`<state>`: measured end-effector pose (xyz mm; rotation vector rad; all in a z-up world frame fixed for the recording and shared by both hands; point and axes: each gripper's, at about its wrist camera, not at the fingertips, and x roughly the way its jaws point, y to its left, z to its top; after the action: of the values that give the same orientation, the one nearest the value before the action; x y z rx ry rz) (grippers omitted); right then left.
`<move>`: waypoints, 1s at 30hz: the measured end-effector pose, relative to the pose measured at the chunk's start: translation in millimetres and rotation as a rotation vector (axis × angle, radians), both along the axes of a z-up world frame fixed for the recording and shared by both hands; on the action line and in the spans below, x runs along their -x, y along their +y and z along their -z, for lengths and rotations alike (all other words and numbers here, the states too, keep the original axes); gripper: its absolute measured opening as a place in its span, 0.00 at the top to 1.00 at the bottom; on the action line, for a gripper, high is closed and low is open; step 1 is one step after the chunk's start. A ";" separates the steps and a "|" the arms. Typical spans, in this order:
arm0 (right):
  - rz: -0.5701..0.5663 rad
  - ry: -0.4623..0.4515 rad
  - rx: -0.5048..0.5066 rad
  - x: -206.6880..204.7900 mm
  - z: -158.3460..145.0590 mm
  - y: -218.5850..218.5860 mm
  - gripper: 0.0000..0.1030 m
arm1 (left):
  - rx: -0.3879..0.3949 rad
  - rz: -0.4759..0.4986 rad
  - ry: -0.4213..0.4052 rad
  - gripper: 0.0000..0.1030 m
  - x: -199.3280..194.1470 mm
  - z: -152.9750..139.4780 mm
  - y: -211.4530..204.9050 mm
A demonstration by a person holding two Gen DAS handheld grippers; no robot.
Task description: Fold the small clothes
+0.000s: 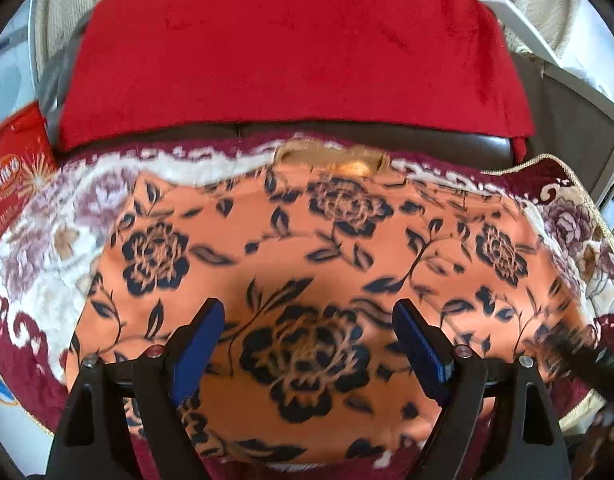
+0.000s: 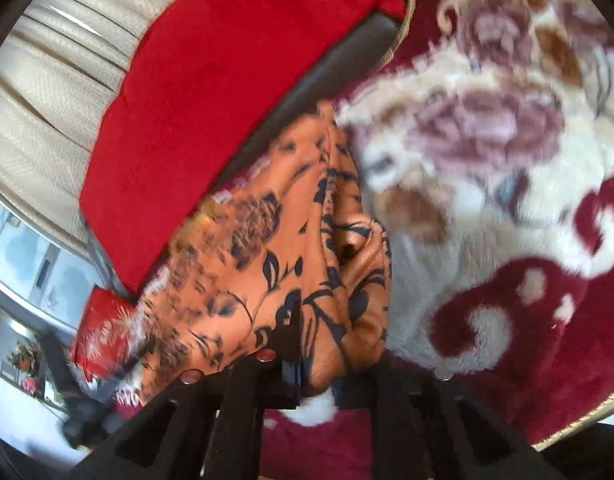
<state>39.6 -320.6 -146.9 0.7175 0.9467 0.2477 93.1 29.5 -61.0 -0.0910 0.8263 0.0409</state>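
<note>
Orange floral garment (image 1: 307, 240) lies spread mostly flat on a plush maroon-and-cream blanket (image 1: 39, 248), w/ a red cloth (image 1: 291, 48) draped over the dark seat behind it. A red printed packet (image 1: 15, 172) sits at the blanket's far left edge.

Left gripper (image 1: 307, 344) hovers over the near middle of the garment, its 2 blue-padded fingers (image 1: 203, 336) spread wide w/ nothing between them; whether the tips touch the fabric can't be told. Looks placed there to pin or steady the cloth while the other side gets lifted, but that's a judgement.

Right gripper (image 2: 307, 352): in the right wrist view the garment (image 2: 291, 248) is bunched into vertical pleats that run straight down into the fingers, and fabric rises off the blanket (image 2: 487, 184) there. So it appears clamped on the garment's right edge, fingers drawn narrow round a gather of cloth; the tips themselves are buried in fabric. In the left wrist view a blurred dark shape at the garment's lower right edge (image 1: 587, 356) is prob. this gripper.

Stage: likely start of a fold, right edge picked up to carry across toward the left. Risk: the bunched grab may drag the whole piece instead of folding cleanly, as the plush blanket grips poorly.
</note>
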 end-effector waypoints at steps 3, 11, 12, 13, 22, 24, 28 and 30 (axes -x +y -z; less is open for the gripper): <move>-0.013 0.057 -0.176 -1.1 20.5 -16.3 0.64 | -0.075 0.046 0.137 0.11 -20.0 40.4 -12.9; -0.044 -0.063 -0.192 -44.2 -19.6 -60.9 0.15 | -0.059 0.045 0.109 0.08 -20.6 41.5 -8.1; -0.102 -0.034 -0.211 -70.2 -14.2 -56.4 0.15 | -0.062 0.040 0.105 0.08 -21.5 41.9 -8.9; -0.118 -0.011 -0.207 -85.4 -9.0 -50.2 0.15 | -0.065 0.037 0.103 0.08 -21.5 42.0 -11.1; -0.306 0.077 0.060 -158.2 -23.1 4.1 0.85 | -0.046 0.036 0.103 0.07 -19.0 41.6 -6.1; -0.267 0.016 0.095 -149.7 -40.2 6.8 0.85 | -0.039 0.036 0.097 0.05 -18.6 41.7 -4.9; -0.232 0.115 0.123 -156.8 -0.9 8.3 0.72 | -0.037 0.034 0.097 0.04 -19.3 43.1 -3.0; -0.190 0.097 0.044 -152.6 -7.4 -4.1 0.63 | -0.028 0.043 0.100 0.04 -20.2 43.2 -1.3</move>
<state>192.1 -324.8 -139.5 0.6034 1.1111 0.3602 113.2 28.3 -104.2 -0.0449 0.9272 0.0167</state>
